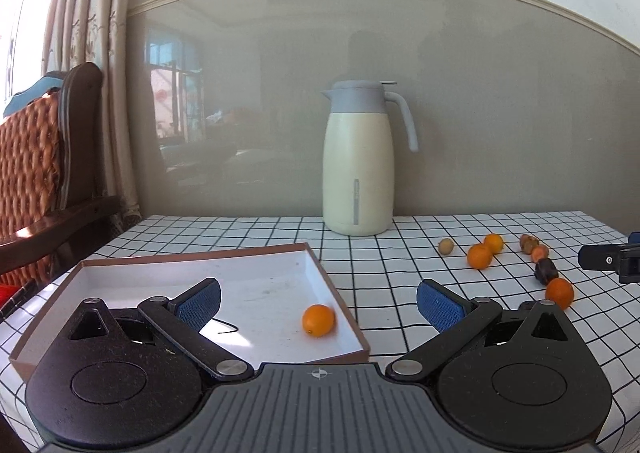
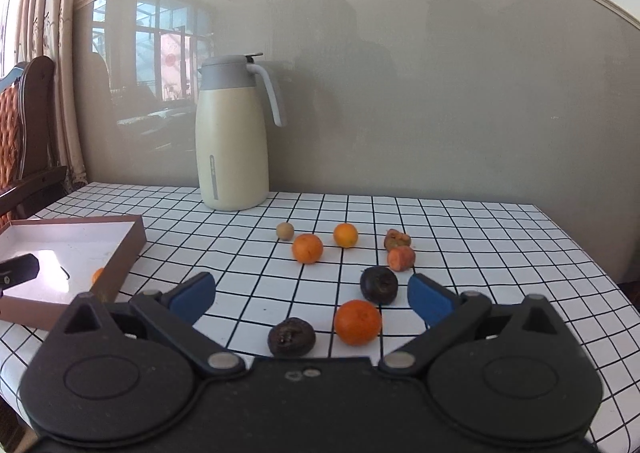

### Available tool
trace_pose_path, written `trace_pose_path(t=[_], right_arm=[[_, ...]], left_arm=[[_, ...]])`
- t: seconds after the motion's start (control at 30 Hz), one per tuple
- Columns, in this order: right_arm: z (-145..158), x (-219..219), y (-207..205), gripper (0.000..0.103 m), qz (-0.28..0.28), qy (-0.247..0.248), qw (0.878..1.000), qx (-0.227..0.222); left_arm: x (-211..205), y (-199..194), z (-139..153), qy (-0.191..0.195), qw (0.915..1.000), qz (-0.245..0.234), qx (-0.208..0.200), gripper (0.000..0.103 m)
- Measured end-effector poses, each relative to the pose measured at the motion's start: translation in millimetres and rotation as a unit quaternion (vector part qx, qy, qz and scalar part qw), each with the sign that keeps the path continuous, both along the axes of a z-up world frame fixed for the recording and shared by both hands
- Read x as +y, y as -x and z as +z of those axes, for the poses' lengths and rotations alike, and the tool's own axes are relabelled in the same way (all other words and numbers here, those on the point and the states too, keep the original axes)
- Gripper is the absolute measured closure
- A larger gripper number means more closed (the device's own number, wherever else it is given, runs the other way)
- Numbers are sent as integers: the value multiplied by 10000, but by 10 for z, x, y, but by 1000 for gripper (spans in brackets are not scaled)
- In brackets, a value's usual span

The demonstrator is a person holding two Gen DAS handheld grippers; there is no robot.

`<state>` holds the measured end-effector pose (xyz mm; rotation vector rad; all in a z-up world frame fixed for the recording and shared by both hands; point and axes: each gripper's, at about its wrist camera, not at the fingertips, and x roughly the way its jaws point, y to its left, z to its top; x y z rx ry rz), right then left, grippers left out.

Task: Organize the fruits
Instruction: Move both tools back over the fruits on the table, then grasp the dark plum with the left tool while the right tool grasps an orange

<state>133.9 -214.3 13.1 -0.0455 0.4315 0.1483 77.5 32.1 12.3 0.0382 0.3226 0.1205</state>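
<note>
A shallow brown box point(image 1: 344, 313) with a white floor lies at the table's left; one orange point(image 1: 318, 319) lies in it. My left gripper point(image 1: 318, 303) is open and empty above the box's right edge. My right gripper point(image 2: 310, 295) is open and empty above loose fruit: an orange point(image 2: 357, 322), a dark rotten fruit point(image 2: 291, 336), another dark one point(image 2: 378, 284), two oranges point(image 2: 307, 248) point(image 2: 345, 235), a small tan fruit point(image 2: 285, 231) and two spoiled orange-brown fruits point(image 2: 401, 257) point(image 2: 397, 239). The box point(image 2: 120, 265) also shows in the right wrist view.
A cream thermos jug point(image 1: 358, 159) with a grey lid stands at the back by the wall, also in the right wrist view point(image 2: 232, 133). The checked tablecloth point(image 1: 400, 253) covers the table. A wooden chair point(image 1: 48, 157) stands at the left. The right gripper's tip point(image 1: 608, 257) shows at the edge.
</note>
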Motion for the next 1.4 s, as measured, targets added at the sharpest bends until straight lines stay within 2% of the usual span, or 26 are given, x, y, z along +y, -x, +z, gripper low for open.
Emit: trace_pose_path(t=[0.13, 0.37, 0.63, 0.77, 0.8, 0.83, 0.9, 0.97, 1.03, 1.1, 1.17, 1.4], right_arm=[[-18, -99, 5, 10, -74, 49, 10000, 19], [-75, -357, 24, 11, -322, 124, 9994, 88], [-163, -637, -22, 13, -501, 111, 9984, 229], [-233, -706, -151, 15, -474, 41, 9983, 347], [-260, -710, -186, 17, -458, 55, 9981, 402], [-296, -713, -223, 20, -415, 63, 9979, 483], [-388, -712, -291, 24, -345, 94, 9971, 673], [-474, -716, -331, 31, -246, 68, 9960, 856], [-535, -700, -359, 31, -180, 86, 9954, 941], [-574, -682, -383, 31, -154, 114, 9952, 964], [-589, -683, -419, 40, -145, 122, 9949, 989], [-646, -717, -517, 40, -44, -89, 9941, 1077]], left_arm=[[-264, -52, -37, -81, 9996, -271, -10, 0], [-618, -173, -99, 56, 9980, -625, -17, 0], [-1128, -360, -251, -18, 9923, -1203, 294, 0], [-1336, -483, -345, -100, 9903, -1330, 397, 0], [-1364, -516, -366, -70, 9896, -1358, 464, 2], [-1388, -547, -387, -46, 9889, -1388, 534, 12], [-1437, -621, -441, -16, 9867, -1434, 772, 23], [-1472, -681, -501, -7, 9852, -1431, 944, 23], [-1498, -726, -549, 44, 9832, -1455, 1097, 30], [-1530, -771, -592, 63, 9826, -1441, 1169, 31], [-1557, -831, -628, 137, 9822, -1431, 1213, 31], [-1620, -1028, -684, 164, 9791, -1372, 1495, 39]])
